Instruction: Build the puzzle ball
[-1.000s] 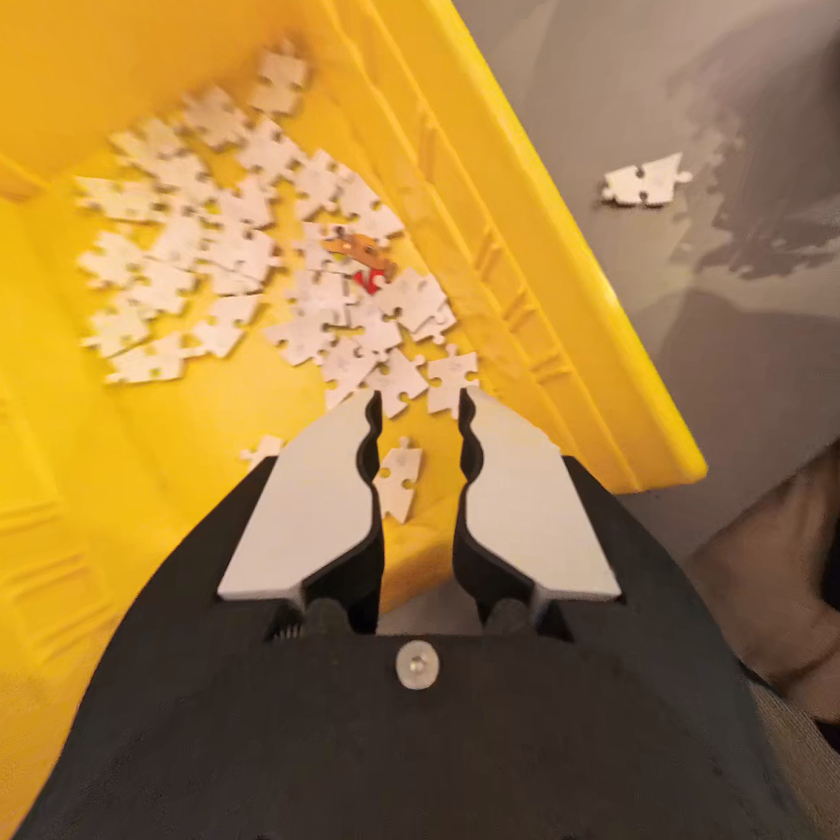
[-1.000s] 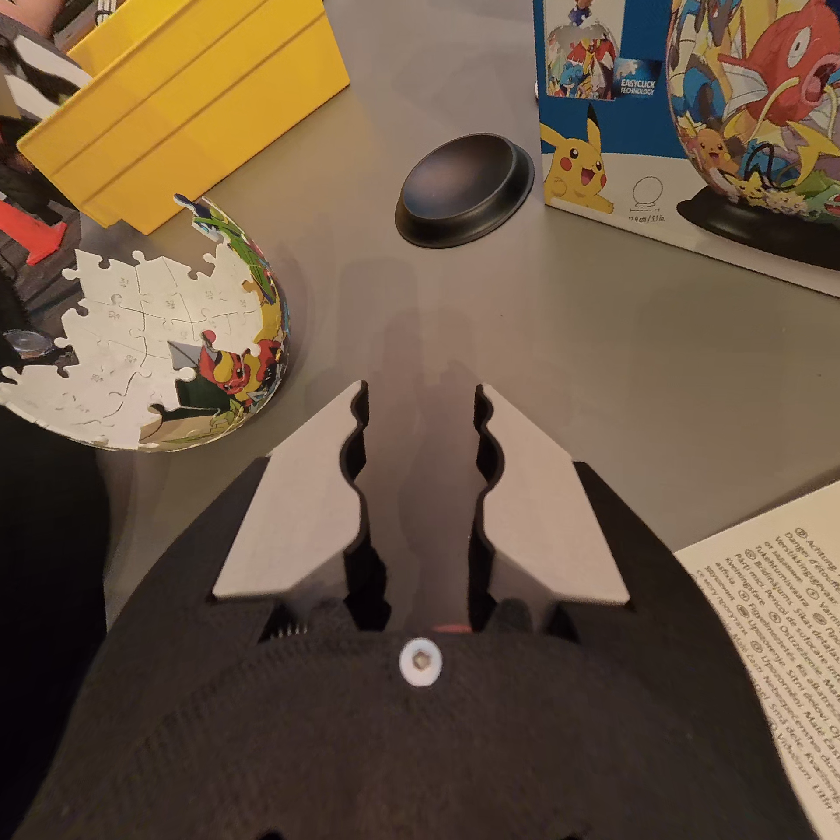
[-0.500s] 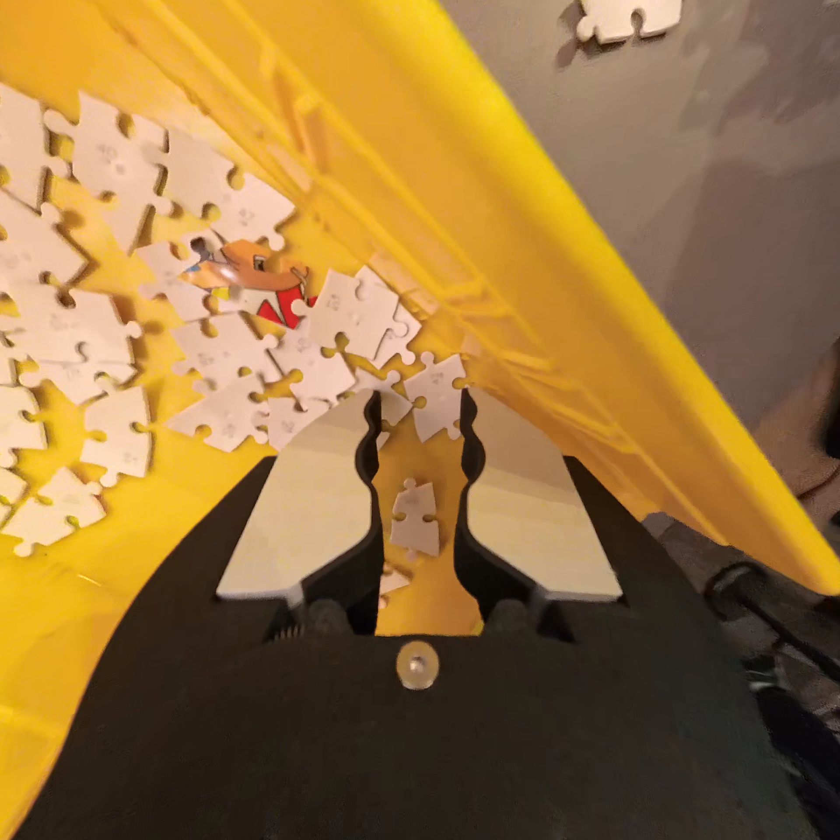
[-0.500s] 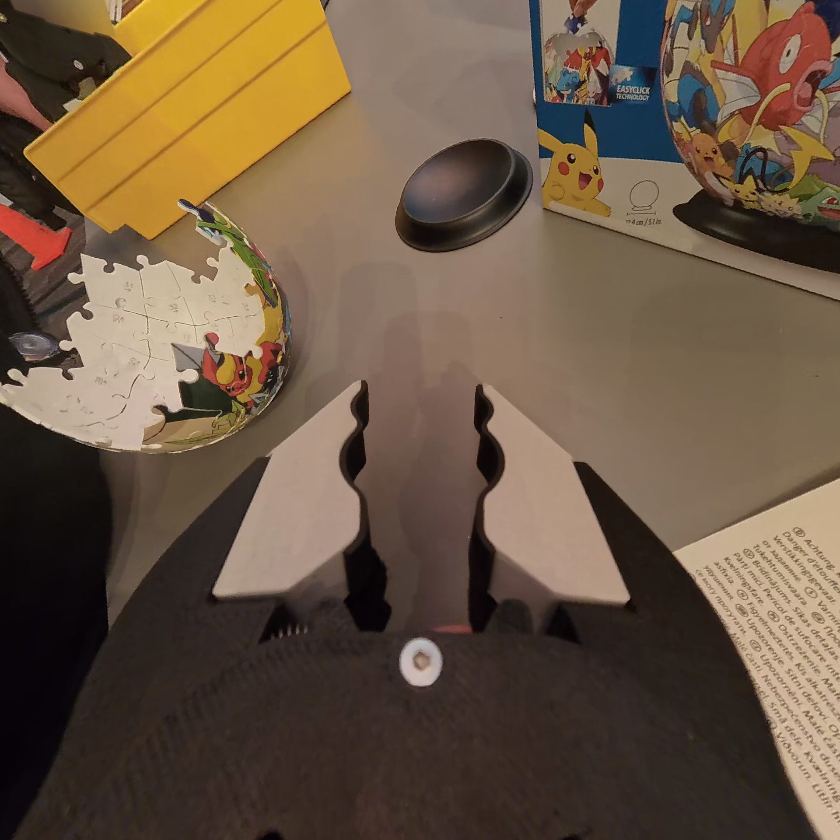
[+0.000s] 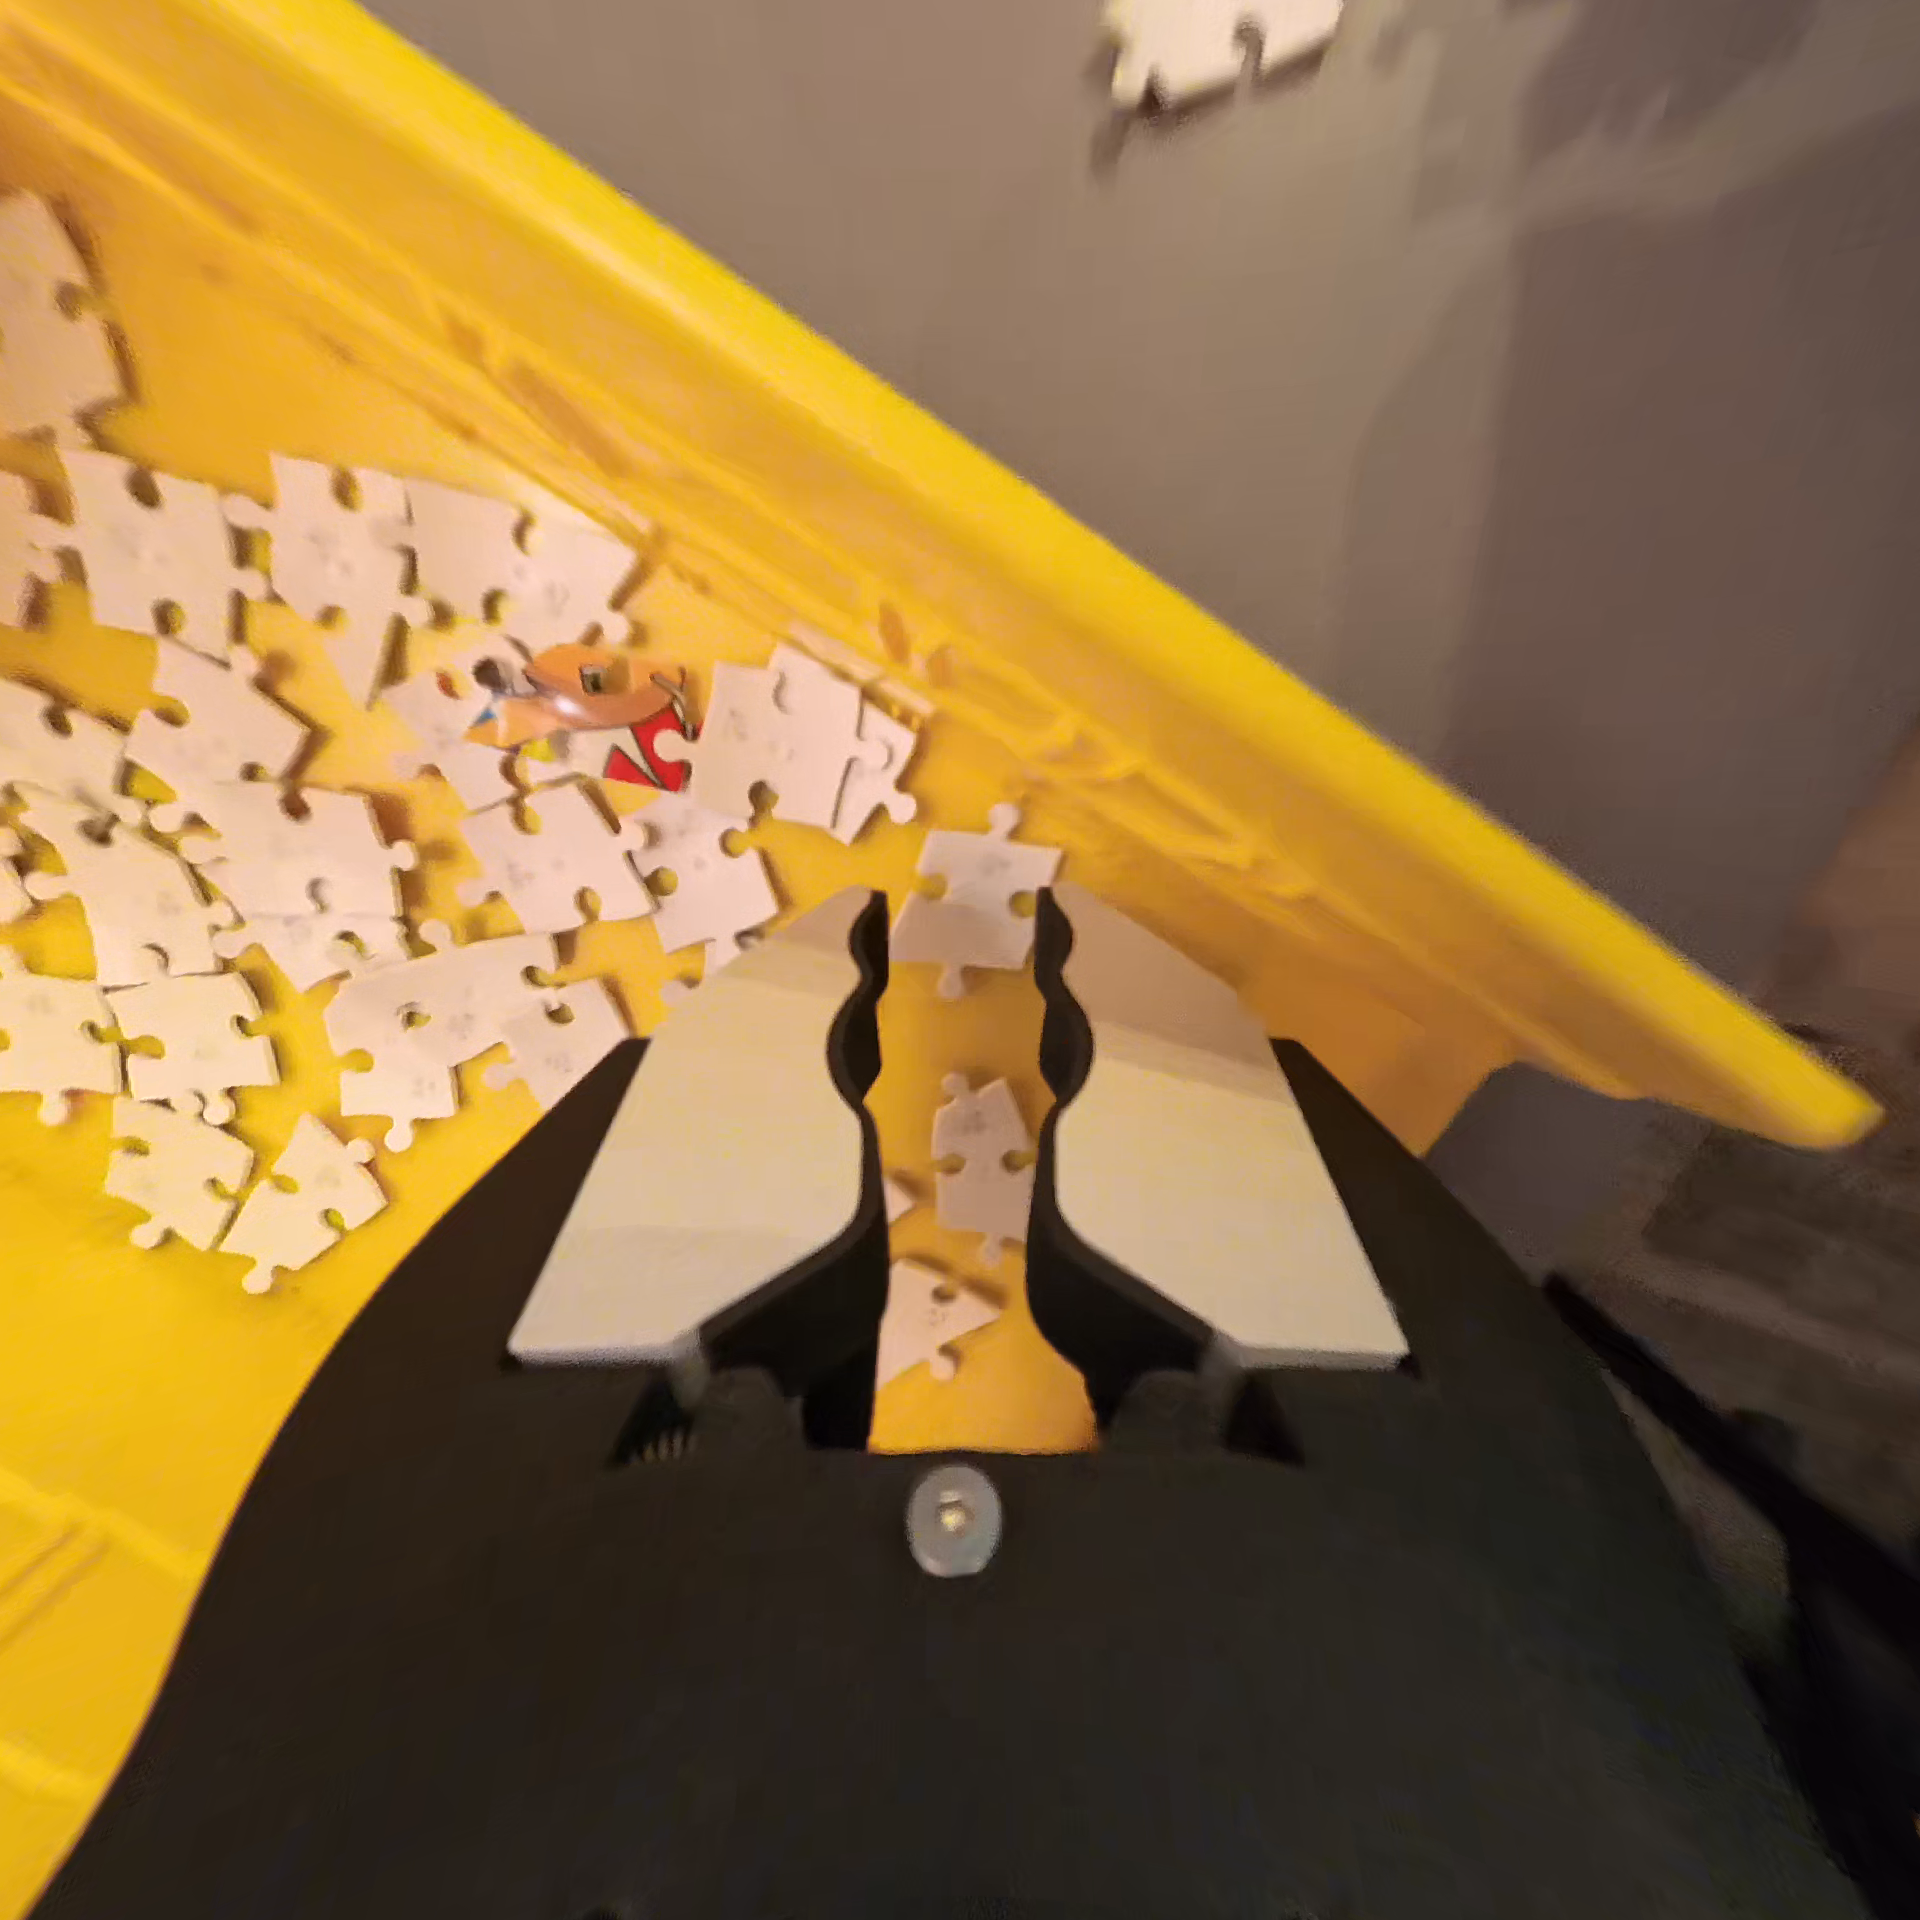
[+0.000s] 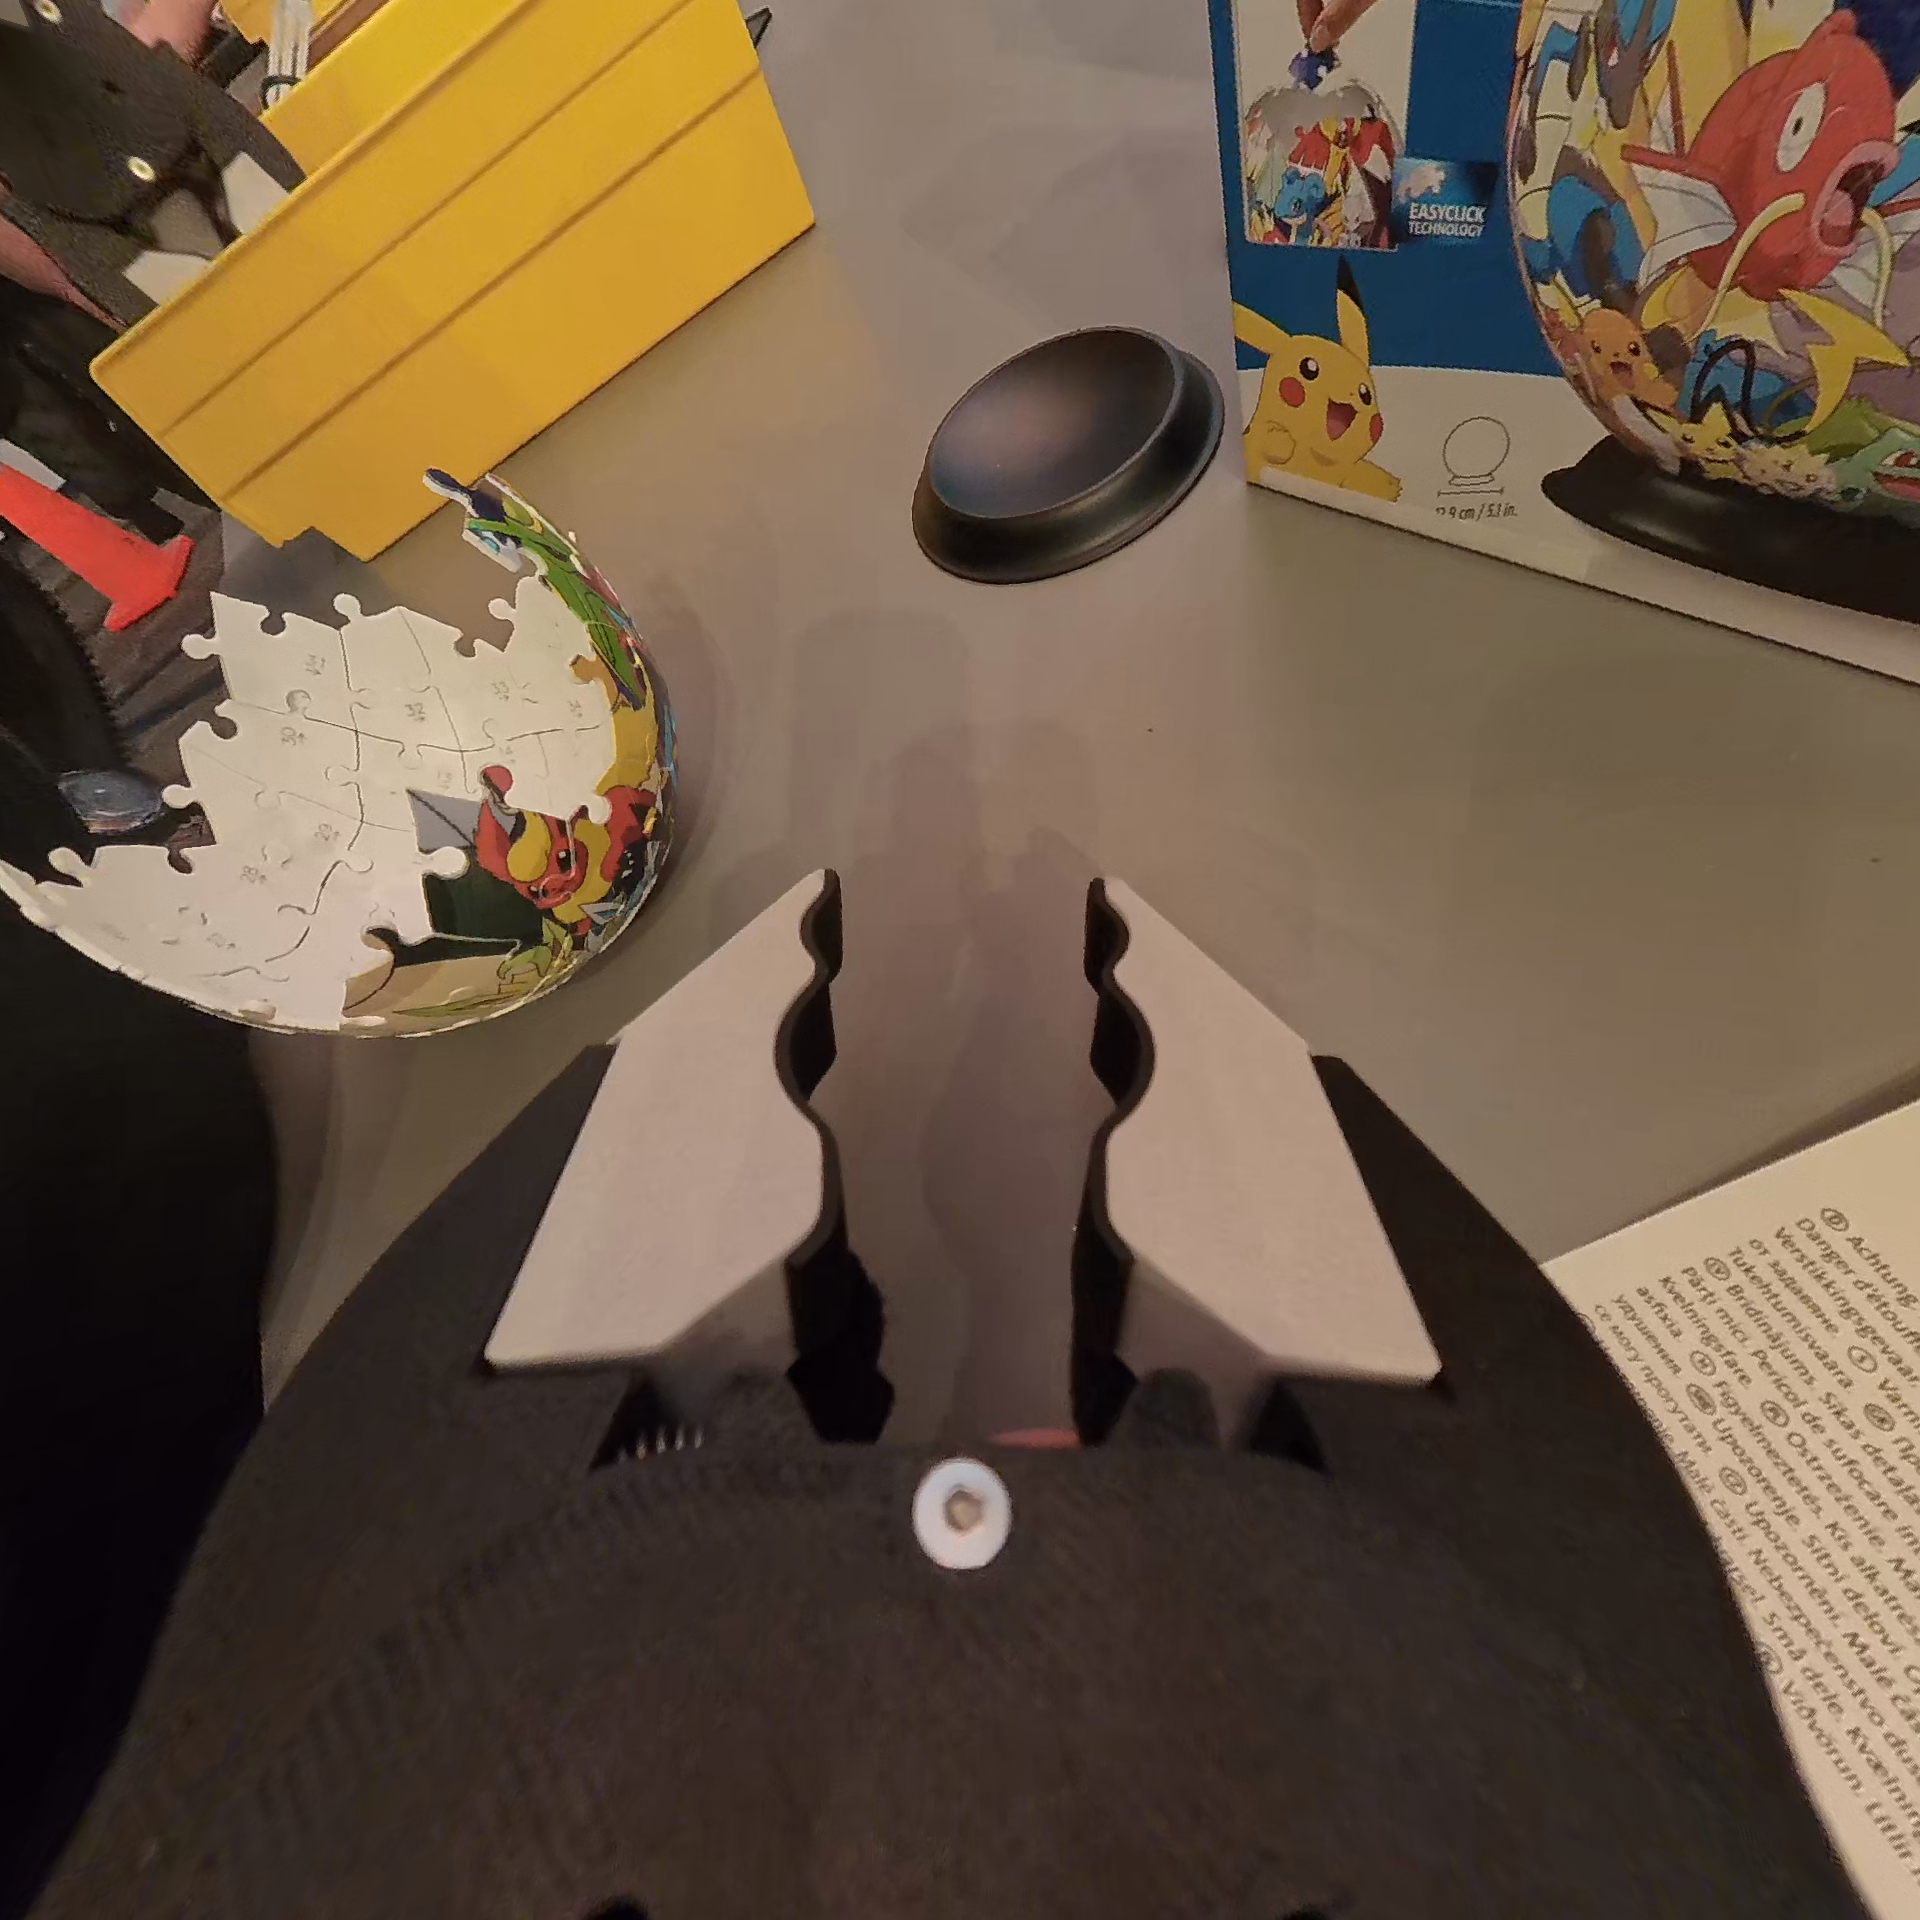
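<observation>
Puzzle ball (image 6: 416,790): partly built, and from the loose stock I judge well over half of the work remains. Left wrist view: left hand-held gripper (image 5: 961,914) hangs inside the yellow bin (image 5: 1039,665), jaws parted and holding nothing. A white loose piece (image 5: 971,914) lies on the bin floor just ahead of the fingertips, roughly centred in the gap; a second piece (image 5: 982,1153) and a third piece (image 5: 925,1320) show on the floor between the fingers, farther back. To the left is a spread of loose pieces (image 5: 291,883), nearly all white side up; one printed piece (image 5: 592,707), orange and red, lies face up among them. Outside the bin, joined pieces (image 5: 1216,42) sit on the grey tabletop (image 5: 1351,468), blurred. This view is motion-smeared, so whether the fingertips touch the floor I cannot tell. Right wrist view: right hand-held gripper (image 6: 961,904) is released and empty, above bare tabletop. The ball rests on the tabletop at left, near the bin's outer wall, as an open shell: white inner faces with small marks toward the camera, a coloured cartoon print on the outer curve, a ragged knobbed rim. The black stand (image 6: 1070,457) sits unused, well apart from the shell. The puzzle box (image 6: 1558,260) stands at far right; an instruction sheet (image 6: 1787,1455) lies at the near right edge.
</observation>
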The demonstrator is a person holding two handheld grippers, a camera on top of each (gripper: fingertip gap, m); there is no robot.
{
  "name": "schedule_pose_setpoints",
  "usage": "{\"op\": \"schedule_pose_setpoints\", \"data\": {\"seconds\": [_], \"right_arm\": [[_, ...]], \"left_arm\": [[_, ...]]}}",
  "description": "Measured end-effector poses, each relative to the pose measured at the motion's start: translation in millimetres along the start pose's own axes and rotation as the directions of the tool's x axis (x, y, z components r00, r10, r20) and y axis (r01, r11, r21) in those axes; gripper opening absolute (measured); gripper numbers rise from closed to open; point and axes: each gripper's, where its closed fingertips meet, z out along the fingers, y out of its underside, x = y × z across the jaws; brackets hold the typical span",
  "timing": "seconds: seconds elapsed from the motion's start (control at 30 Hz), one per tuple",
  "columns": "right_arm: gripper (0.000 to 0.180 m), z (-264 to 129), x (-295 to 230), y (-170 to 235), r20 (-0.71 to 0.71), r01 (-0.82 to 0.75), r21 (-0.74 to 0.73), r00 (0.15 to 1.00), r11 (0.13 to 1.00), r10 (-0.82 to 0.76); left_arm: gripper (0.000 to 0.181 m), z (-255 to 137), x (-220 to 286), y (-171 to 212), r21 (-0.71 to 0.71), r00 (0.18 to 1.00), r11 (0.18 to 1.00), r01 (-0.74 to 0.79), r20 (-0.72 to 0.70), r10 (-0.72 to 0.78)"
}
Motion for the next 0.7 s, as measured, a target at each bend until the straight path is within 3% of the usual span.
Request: {"op": "schedule_pose_setpoints", "data": {"seconds": [0.13,0.37,0.57,0.7], "right_arm": [[0.046,0,-1,0,-0.001,0.008,0.002,1.0,1.0,-0.008],[0.046,-1,-1,-1,0.006,0.002,0.009,1.0,1.0,-0.003],[0.047,-2,-2,-2,0.014,0.0,0.015,1.0,1.0,0.0],[0.047,-2,-2,-2,0.015,0.002,0.014,1.0,1.0,-0.002]], "left_arm": [[0.035,14,0,7,-0.068,0.999,0.997,-0.045,-0.021,0.043],[0.027,14,-2,8,-0.085,0.999,0.995,-0.043,-0.007,0.043],[0.026,6,0,9,-0.012,0.999,0.999,0.051,0.019,-0.051],[0.027,-36,-12,-2,0.106,0.98,0.985,0.138,0.13,-0.151]]}}
